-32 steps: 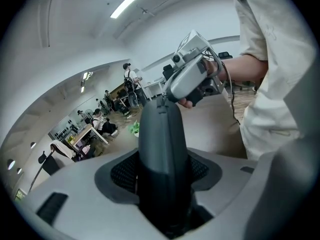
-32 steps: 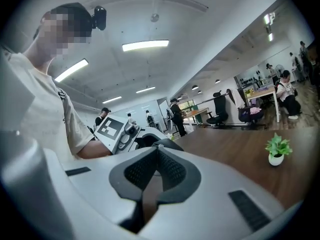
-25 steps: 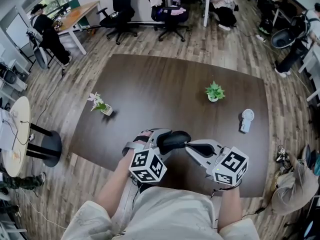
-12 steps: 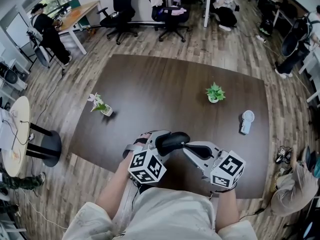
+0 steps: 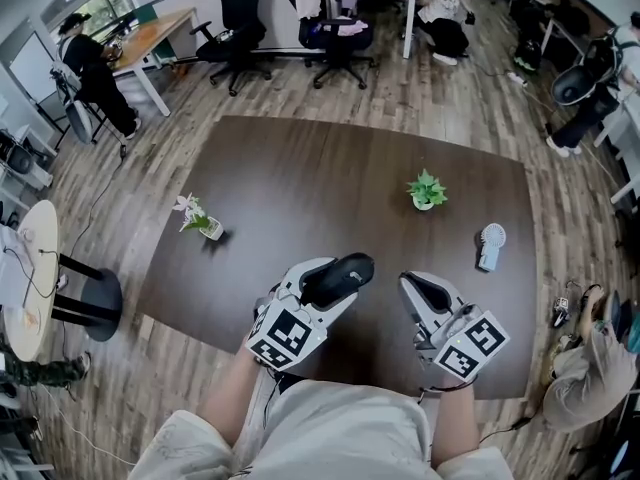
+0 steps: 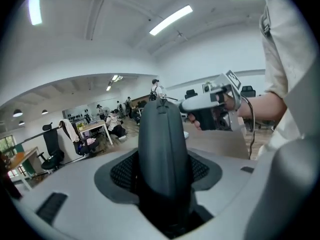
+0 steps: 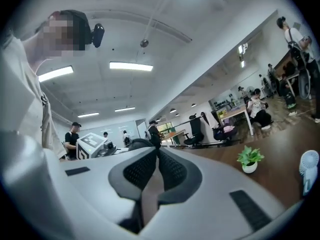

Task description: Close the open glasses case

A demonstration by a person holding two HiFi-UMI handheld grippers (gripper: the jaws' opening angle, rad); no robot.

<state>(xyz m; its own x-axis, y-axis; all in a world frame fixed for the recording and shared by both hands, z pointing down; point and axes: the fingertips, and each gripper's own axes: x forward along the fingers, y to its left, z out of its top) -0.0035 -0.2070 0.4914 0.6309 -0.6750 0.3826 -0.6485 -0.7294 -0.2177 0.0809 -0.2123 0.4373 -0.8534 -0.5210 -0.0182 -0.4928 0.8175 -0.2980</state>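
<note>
A dark glasses case (image 5: 340,276) is held above the near edge of the brown table (image 5: 330,168), with my left gripper (image 5: 322,286) shut on it. In the left gripper view the case (image 6: 162,154) stands edge-on between the pads, and its two halves look closed together. My right gripper (image 5: 412,286) hangs a hand's width to the right of the case, shut and empty, its pads (image 7: 172,171) touching. It also shows from the left gripper view as the right gripper (image 6: 200,101), held in a hand beyond the case.
A small green potted plant (image 5: 427,189) and a white hand fan (image 5: 491,240) stand on the table at the right. At the left stands a small flower pot (image 5: 200,213). Office chairs, desks and people fill the room behind the table.
My right gripper has drawn away from the case to the right. The left gripper has rolled and lifted a little with the case still in it.
</note>
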